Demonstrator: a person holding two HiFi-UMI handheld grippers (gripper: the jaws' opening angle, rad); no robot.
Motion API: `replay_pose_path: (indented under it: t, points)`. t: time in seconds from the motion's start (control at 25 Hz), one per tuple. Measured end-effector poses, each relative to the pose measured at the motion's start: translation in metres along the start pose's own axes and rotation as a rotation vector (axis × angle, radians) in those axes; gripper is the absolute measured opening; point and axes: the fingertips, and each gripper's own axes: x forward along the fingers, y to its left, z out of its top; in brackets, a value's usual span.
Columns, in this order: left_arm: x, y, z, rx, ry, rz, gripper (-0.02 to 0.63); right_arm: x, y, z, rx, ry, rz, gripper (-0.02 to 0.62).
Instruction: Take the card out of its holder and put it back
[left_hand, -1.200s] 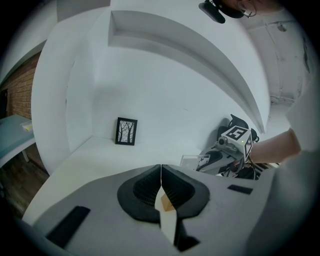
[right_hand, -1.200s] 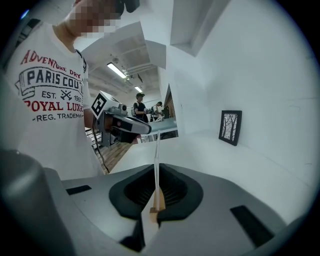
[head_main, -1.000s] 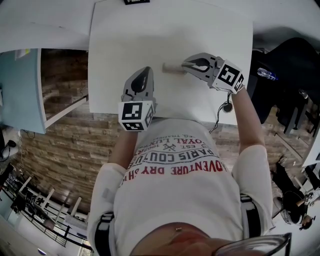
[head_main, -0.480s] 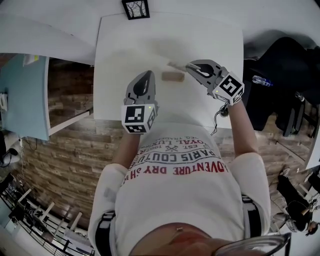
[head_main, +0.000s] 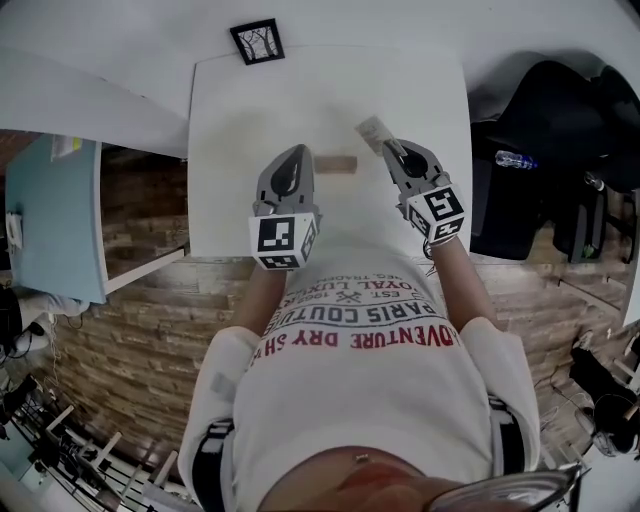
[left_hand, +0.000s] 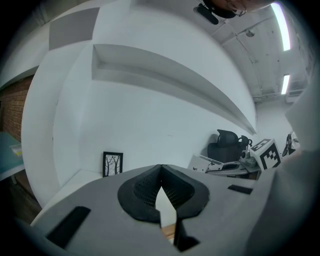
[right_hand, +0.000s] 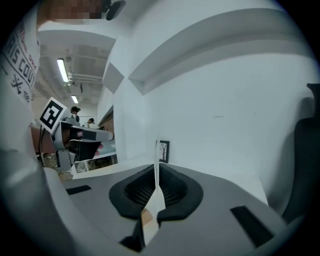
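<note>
card (head_main: 372, 131) clenched in right gripper (head_main: 392, 150) fingers, up-right of wooden holder (head_main: 338, 163); left gripper (head_main: 292, 152) fingers closed, empty.

the card (head_main: 372, 133) is a small pale rectangle with faint print, out of its holder. it is pinched at its near end in the closed right claw (head_main: 391, 150), standing edge-on and upright between the pads. the holder (head_main: 338, 162), a short light wooden block, lies on the white worktop (head_main: 250, 120) just left of the card, apart from it.

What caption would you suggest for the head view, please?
Right gripper holds the card clear of its wooden holder on the white table; left gripper shut nearby.
</note>
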Motion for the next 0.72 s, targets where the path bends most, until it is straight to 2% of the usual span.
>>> replay_pose_path:
  t: [0.2, 0.32, 0.56, 0.72]
  points:
    - [0.003, -0.007, 0.001, -0.014, -0.005, -0.037, 0.025, -0.011, -0.018, -0.005, 0.092, 0.003, -0.163, 0.034]
    - [0.006, -0.009, -0.002, 0.006, 0.016, -0.042, 0.025, -0.014, -0.027, -0.009, 0.118, 0.03, -0.225, 0.034]
    - [0.003, -0.008, 0.0, 0.024, 0.014, -0.043, 0.025, -0.016, -0.026, -0.009, 0.146, 0.043, -0.245, 0.034]
    - [0.002, -0.005, -0.001, -0.039, 0.004, -0.037, 0.025, -0.016, -0.022, -0.007, 0.137, 0.034, -0.231, 0.034]
